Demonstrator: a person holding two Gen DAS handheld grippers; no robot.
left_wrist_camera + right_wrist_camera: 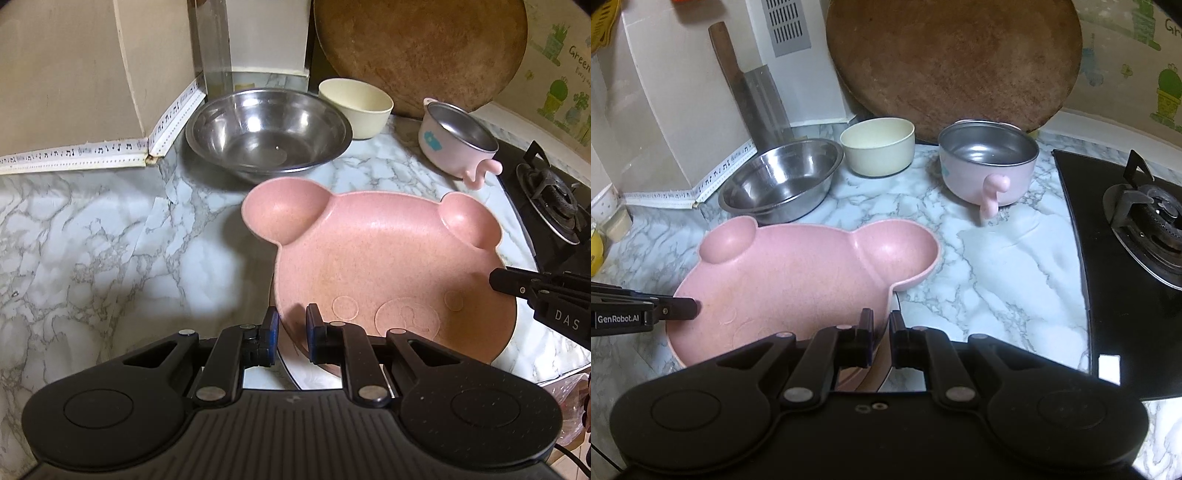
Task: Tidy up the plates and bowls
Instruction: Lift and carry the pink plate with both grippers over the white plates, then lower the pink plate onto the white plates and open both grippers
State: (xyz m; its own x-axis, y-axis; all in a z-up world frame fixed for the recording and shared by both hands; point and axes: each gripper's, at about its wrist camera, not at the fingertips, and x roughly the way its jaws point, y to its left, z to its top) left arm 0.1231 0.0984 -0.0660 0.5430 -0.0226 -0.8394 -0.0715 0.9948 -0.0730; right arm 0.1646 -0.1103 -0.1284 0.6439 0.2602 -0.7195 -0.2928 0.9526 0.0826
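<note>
Far left along the wall, strip of edge tape printed with music notes [74, 152], running to the corner. On the marble-patterned counter [92, 236], near that corner, empty stainless steel bowl [267, 131]; just beside it on the right, cream bowl [355, 108], apart from the steel rim by a narrow gap. Behind both, round wooden cutting board [421, 51] leaning upright against the wall. Nearer and central, pink bear-shaped plate [384, 258], ears pointing toward the bowls, gripped from both sides. Left gripper [291, 332] clenched on the plate's near left rim, blue pads either side of the edge. Right gripper [881, 332] likewise clamped on the opposite rim, the edge pinched between its fingers. Under the plate's near edge, a sliver of a white plate [291, 373]. Further right, pink steel-lined bowl with handles [458, 142], standing alone. Far right, black gas stove [1137, 229] with its burner.
</note>
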